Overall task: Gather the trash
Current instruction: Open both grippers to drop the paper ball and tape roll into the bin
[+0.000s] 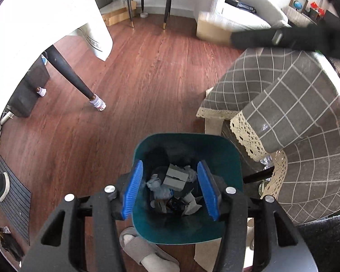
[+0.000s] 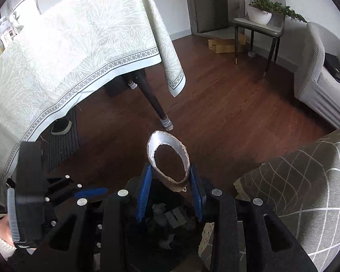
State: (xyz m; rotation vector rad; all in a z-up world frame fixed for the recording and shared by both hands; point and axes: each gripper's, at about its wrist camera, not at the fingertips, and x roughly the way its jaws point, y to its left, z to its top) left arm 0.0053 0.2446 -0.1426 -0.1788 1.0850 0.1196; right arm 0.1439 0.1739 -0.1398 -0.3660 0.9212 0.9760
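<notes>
A dark green trash bin (image 1: 224,156) stands on the wood floor beside a grey checked tablecloth. It holds crumpled paper and a grey block (image 1: 175,178). My left gripper (image 1: 172,188) is open and empty, directly above the bin's mouth. My right gripper (image 2: 170,185) is shut on a torn cardboard ring (image 2: 170,140) with a white inner face, held above the bin (image 2: 167,217). The left gripper (image 2: 63,192) shows at the lower left of the right wrist view. The right arm (image 1: 283,38) crosses the top right of the left wrist view.
A table with a pale patterned cloth (image 2: 68,45) and dark legs (image 1: 72,74) stands to the left. A checked-cloth table (image 1: 294,104) is to the right. A grey slipper (image 1: 145,251), shoes on a mat (image 1: 2,185), a chair (image 2: 258,27) and a sofa (image 2: 321,77) are around.
</notes>
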